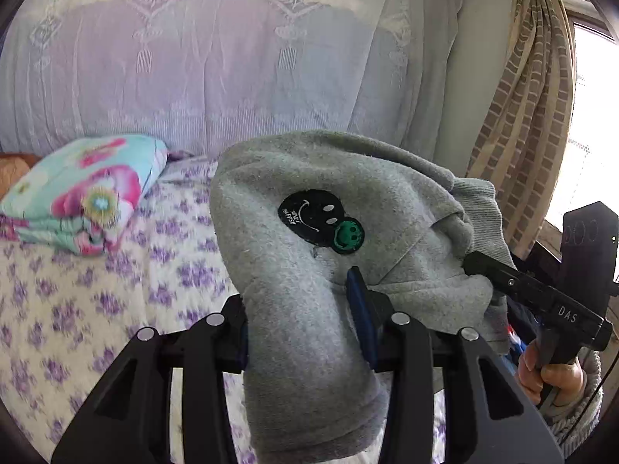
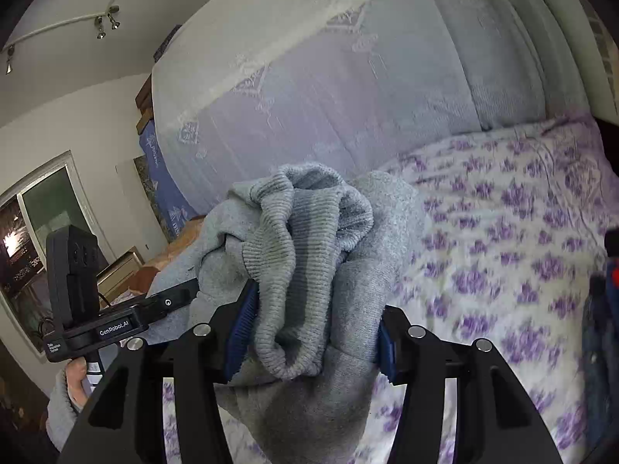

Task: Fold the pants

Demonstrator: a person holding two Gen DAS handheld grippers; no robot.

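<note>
Both tools pinch the gray pants (image 1: 309, 208): left tool (image 1: 301, 317) mid-fabric, right tool (image 2: 309, 332) at the ribbed edge, above the bed (image 2: 503, 251).

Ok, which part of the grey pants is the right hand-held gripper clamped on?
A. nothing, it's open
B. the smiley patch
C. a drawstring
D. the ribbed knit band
D: in the right wrist view the right hand-held gripper is shut on the bunched ribbed band of the grey pants; the smiley patch sits near the left hand-held gripper.
</note>
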